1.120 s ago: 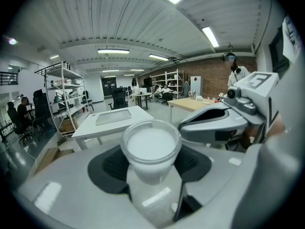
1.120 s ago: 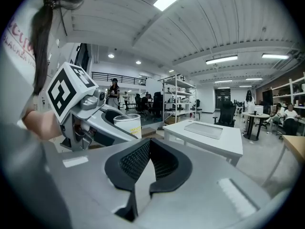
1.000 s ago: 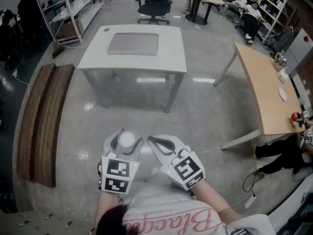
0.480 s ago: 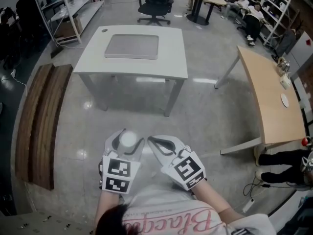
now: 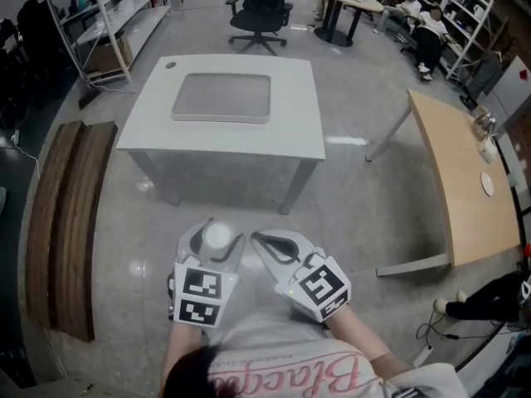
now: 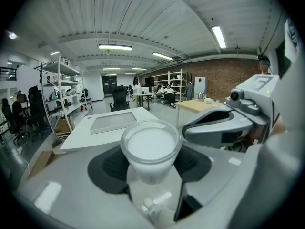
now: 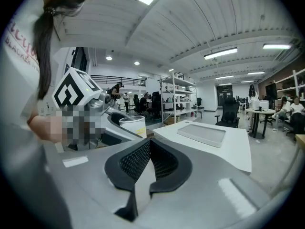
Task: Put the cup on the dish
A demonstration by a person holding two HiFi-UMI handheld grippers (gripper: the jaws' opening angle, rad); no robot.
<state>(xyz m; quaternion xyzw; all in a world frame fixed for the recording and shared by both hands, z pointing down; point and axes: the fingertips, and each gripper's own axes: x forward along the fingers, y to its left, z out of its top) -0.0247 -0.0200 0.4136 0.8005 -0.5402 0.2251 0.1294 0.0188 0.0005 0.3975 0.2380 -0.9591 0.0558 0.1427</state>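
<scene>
My left gripper [image 5: 214, 229] is shut on a clear plastic cup [image 5: 216, 237] with white contents, held upright in front of the person's chest. In the left gripper view the cup [image 6: 150, 149] sits between the dark pads [image 6: 112, 167]. The right gripper [image 5: 260, 239] is beside it, shut and empty; in its own view the ribbed pads [image 7: 136, 161] meet, and the cup [image 7: 133, 126] shows to the left. Ahead, a flat grey dish [image 5: 222, 98] lies on a white table [image 5: 158, 143], well beyond both grippers. The same dish [image 6: 114, 122] [image 7: 202, 133] shows in both gripper views.
A wooden bench [image 5: 62, 222] lies on the floor at the left. A light wooden table [image 5: 460, 181] stands at the right, with a person's legs [image 5: 489, 297] under its near end. A black office chair [image 5: 261, 7] and white shelves [image 5: 108, 15] stand behind the white table.
The white table with the dish has come nearer and lower in the head view. Both grippers keep their places and the cup stays in the left one.
</scene>
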